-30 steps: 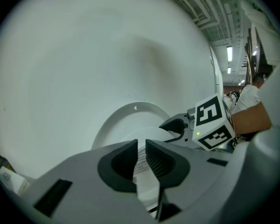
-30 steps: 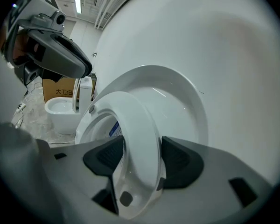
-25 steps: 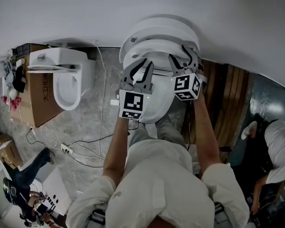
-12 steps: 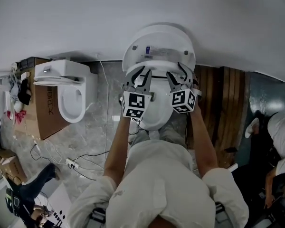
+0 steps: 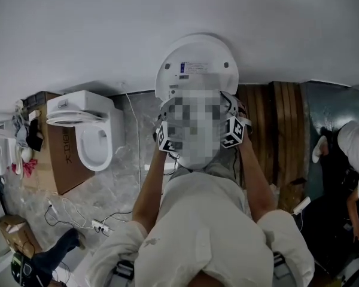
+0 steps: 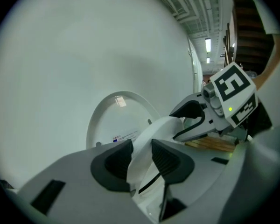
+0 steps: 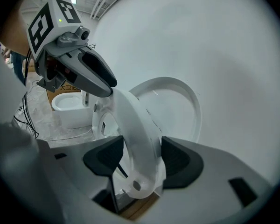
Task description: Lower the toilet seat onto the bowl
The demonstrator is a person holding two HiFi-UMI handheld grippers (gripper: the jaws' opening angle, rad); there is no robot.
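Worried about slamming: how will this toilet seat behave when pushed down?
The toilet seat looks like thick moulded plastic, so probably stiff. Tilted away from the upright lid, it would likely swing down under its own weight. Glossy, perhaps slippery.

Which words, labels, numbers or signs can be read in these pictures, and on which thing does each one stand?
No text can be read with certainty.
Sticker on the raised lid: a blue mark and small print, too small to read.
Cardboard box: dark print lying sideways, too blurred to read.
Marker cubes: only black and white square patterns, no words.
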